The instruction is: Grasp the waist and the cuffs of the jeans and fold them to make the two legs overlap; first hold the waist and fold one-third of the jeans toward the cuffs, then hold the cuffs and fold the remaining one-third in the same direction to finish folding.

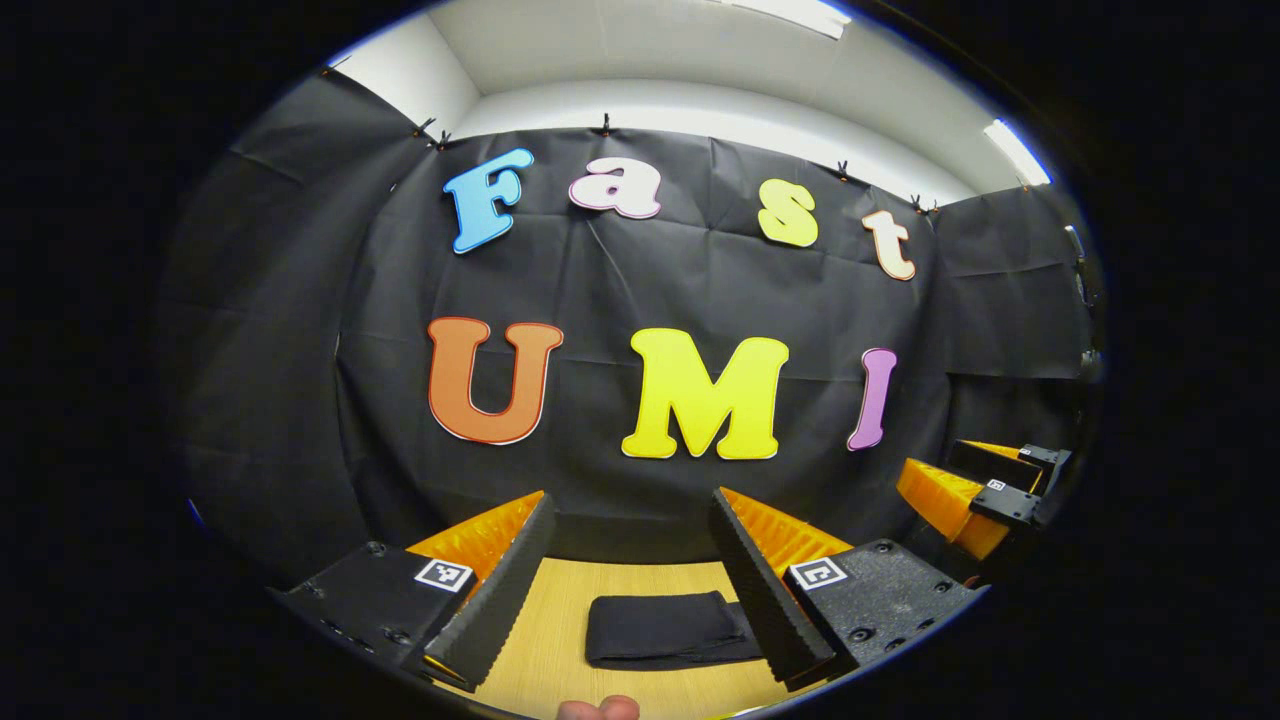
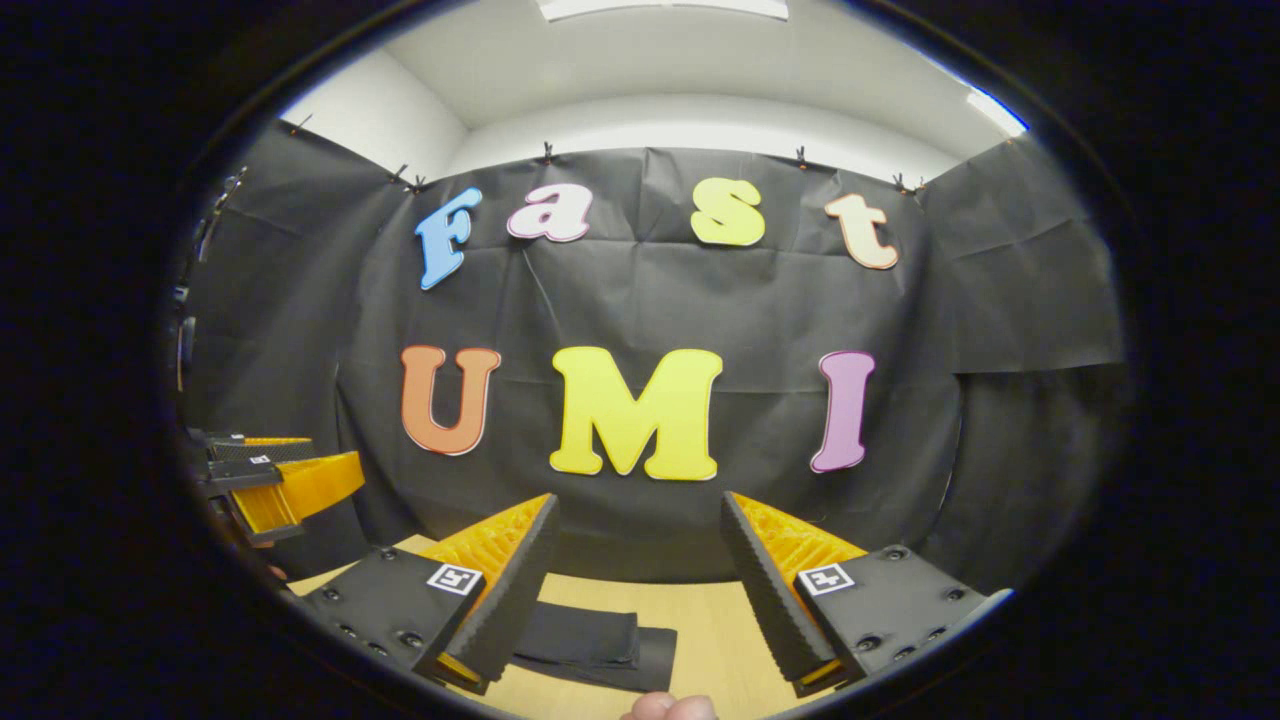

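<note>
The black jeans (image 1: 665, 628) lie folded into a small flat bundle on the wooden table (image 1: 560, 620). In the left gripper view they rest below and between my left gripper's (image 1: 633, 512) spread fingers, which hold nothing. My right gripper (image 2: 639, 512) is open too and raised above the table, with the jeans (image 2: 590, 640) low and left of its centre, partly behind its left finger (image 2: 515, 585). The right gripper (image 1: 975, 495) appears at the far right of the left gripper view, and the left gripper (image 2: 275, 485) at the far left of the right gripper view.
The booth's black cloth wall (image 1: 660, 300) stands close behind the table's far edge. A fingertip (image 1: 598, 708) of the hand holding the left gripper shows at the bottom, and another fingertip (image 2: 668, 706) at the bottom of the right gripper view. Bare wood (image 2: 720, 625) lies right of the jeans.
</note>
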The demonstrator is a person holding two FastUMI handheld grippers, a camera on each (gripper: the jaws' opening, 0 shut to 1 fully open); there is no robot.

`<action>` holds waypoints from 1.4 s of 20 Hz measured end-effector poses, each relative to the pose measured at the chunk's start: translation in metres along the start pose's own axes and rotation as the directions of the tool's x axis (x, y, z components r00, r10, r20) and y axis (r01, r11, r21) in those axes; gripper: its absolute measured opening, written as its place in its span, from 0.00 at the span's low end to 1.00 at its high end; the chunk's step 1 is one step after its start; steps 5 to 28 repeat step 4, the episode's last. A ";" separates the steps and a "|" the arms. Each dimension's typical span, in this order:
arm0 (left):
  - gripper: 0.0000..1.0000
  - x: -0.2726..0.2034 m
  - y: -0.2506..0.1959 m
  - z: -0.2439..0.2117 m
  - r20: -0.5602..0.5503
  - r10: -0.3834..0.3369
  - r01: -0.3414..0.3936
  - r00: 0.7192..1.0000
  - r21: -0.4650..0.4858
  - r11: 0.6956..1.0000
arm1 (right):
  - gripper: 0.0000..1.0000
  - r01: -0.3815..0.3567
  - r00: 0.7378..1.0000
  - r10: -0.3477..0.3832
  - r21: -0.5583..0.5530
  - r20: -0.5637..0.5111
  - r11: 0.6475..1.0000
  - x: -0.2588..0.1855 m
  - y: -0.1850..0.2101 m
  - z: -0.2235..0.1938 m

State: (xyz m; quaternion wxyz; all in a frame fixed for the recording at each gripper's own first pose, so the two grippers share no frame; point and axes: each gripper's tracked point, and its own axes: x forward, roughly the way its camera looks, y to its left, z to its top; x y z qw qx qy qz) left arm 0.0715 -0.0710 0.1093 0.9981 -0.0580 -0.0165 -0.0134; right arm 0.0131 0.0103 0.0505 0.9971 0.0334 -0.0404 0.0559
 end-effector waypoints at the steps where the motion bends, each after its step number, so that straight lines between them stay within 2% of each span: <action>1: 0.99 0.001 -0.001 -0.001 -0.002 0.002 -0.002 1.000 -0.002 1.000 | 0.99 0.001 1.000 -0.001 0.009 -0.004 1.000 0.001 0.000 -0.001; 2: 0.99 0.000 -0.002 -0.003 -0.003 0.002 -0.002 1.000 -0.010 1.000 | 0.99 -0.002 1.000 0.002 0.011 -0.007 1.000 0.001 0.001 -0.001; 3: 0.92 -0.001 -0.003 -0.003 -0.003 0.003 -0.003 1.000 -0.014 1.000 | 0.99 -0.002 1.000 0.002 0.006 -0.007 1.000 0.002 0.000 0.000; 28: 0.92 -0.001 -0.001 -0.004 -0.006 0.009 -0.009 1.000 -0.017 1.000 | 0.99 -0.003 1.000 0.003 0.003 -0.004 1.000 0.002 -0.001 0.001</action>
